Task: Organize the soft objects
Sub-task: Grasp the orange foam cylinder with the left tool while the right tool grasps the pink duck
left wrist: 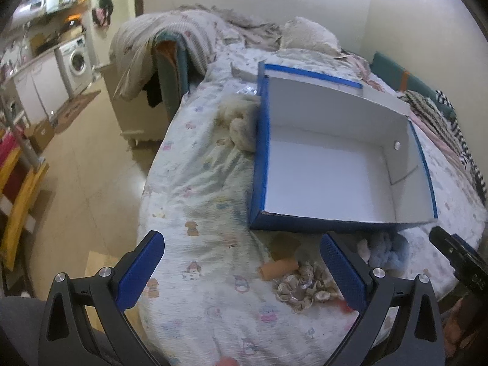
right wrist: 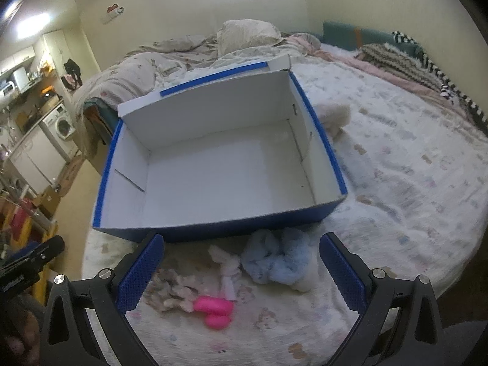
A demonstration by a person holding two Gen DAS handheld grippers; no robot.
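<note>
Pink rollers (right wrist: 215, 309) show clearly only beneath the right tool (right wrist: 241, 270).

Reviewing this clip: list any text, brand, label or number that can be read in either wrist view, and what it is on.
No text can be read in either view.
Blue box: no print shows on its walls.
Bedsheet: cartoon figures only, any lettering too blurred to read.
Washing machine: panel markings too small.
Wall item: blurred.

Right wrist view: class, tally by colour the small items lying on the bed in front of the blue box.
Light blue scrunchie: 1
White fluffy piece: 1
Beige scrunchie: 1
Pink item: 1, perhaps in two parts
Total: 4
</note>
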